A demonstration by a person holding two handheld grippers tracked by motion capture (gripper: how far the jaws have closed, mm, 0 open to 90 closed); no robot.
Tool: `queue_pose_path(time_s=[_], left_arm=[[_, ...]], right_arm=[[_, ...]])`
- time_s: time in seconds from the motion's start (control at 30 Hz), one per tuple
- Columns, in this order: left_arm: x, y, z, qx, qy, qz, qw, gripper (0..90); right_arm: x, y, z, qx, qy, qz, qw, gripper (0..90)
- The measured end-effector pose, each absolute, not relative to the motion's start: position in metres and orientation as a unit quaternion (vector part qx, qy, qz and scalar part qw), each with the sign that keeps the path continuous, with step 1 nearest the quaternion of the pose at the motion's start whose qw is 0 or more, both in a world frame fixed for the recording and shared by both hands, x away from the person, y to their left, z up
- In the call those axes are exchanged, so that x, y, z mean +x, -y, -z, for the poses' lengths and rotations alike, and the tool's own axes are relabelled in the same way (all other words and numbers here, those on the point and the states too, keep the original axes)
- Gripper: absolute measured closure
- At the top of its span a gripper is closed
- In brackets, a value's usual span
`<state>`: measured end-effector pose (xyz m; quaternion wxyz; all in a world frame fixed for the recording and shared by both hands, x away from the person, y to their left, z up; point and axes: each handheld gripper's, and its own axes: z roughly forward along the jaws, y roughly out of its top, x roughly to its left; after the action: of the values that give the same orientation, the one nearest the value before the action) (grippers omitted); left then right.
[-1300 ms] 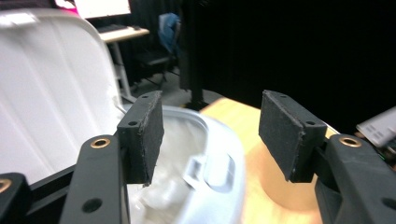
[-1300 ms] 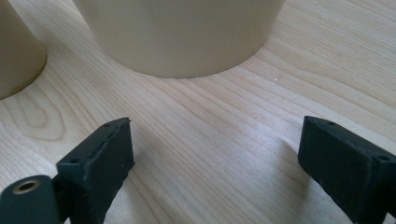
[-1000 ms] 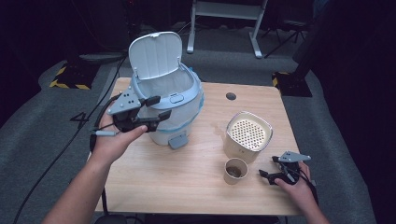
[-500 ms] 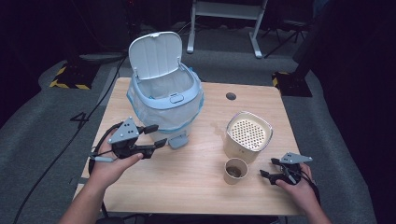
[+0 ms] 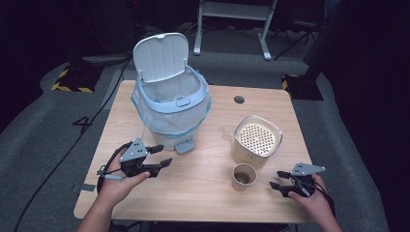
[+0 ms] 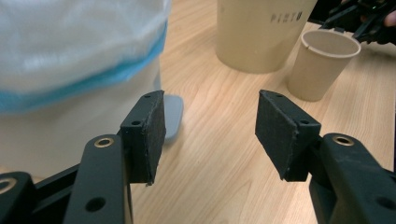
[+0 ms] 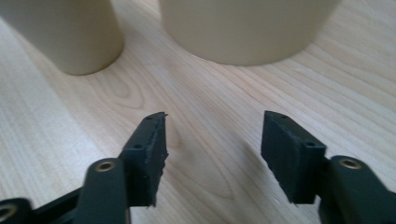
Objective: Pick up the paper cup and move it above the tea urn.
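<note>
A pale blue pedal bin [image 5: 171, 108] lined with a white bag stands at the table's back left, its lid [image 5: 160, 55] swung up. My left gripper [image 5: 162, 155] rests low on the table in front of the bin, open and empty, near the bin's foot pedal [image 5: 184, 146]. In the left gripper view the bin wall [image 6: 70, 88] and pedal [image 6: 173, 116] lie just ahead of the open jaws. A small paper cup [image 5: 243, 176] and a beige container with a perforated top [image 5: 257, 140] stand right of centre. My right gripper [image 5: 276, 180] lies open beside the cup.
The wooden table [image 5: 203, 198] has a round cable hole [image 5: 239, 99] at the back. Cables trail over the grey floor at the left. A white metal frame [image 5: 237, 19] stands beyond the table. The cup [image 7: 65, 32] and the container [image 7: 243, 28] loom right ahead in the right gripper view.
My left gripper has come away from the bin's rim, moving down and toward me until it rests on the table in front of the bin. The right gripper has stayed put.
</note>
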<state>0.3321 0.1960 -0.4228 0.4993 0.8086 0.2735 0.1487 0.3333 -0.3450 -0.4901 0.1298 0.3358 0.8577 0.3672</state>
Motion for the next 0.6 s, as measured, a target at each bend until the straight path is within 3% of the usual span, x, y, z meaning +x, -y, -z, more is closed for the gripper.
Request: queue_pose_path(time_s=[0.37,0.6], left_arm=[[0.342,-0.202,0.461,0.812,-0.324,-0.136,0.466,43.8],[0.344,-0.203,0.479,0.823,-0.344,-0.125,0.435,43.9]], right_arm=[[0.316,0.327,0.475,0.312,-0.847,-0.41,0.134,32.0],[0.307,0.314,0.47,0.298,-0.839,-0.44,0.113,27.9]])
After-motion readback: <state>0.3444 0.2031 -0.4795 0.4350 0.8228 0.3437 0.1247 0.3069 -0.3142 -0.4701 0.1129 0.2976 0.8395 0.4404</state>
